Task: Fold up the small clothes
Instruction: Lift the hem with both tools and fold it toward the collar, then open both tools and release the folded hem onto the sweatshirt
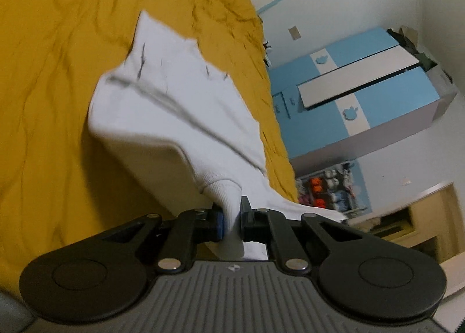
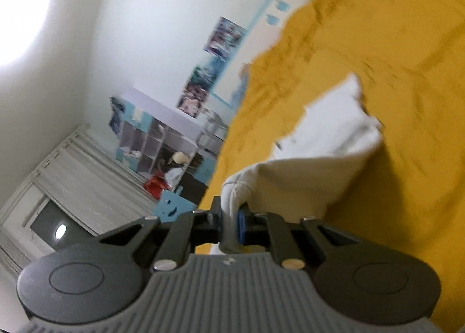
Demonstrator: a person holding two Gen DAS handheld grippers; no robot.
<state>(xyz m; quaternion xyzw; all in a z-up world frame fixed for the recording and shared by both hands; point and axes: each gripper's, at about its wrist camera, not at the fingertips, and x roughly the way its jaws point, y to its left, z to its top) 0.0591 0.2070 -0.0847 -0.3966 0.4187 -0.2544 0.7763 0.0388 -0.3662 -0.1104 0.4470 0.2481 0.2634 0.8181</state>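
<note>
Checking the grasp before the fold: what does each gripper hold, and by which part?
Both are shut on the small white cloth garment: left gripper pinches a ribbed edge, right gripper a seamed edge.

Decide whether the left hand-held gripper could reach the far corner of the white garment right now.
Probably not. The left hand-held gripper is already shut on one edge of the white garment, so it would have to let go first. Nothing else blocks the way across the yellow bedspread.

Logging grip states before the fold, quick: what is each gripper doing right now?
Left gripper: closed on a ribbed edge of the white garment.
Right gripper: closed on another bunched edge of the same white garment, lifted over the yellow bedspread.
</note>
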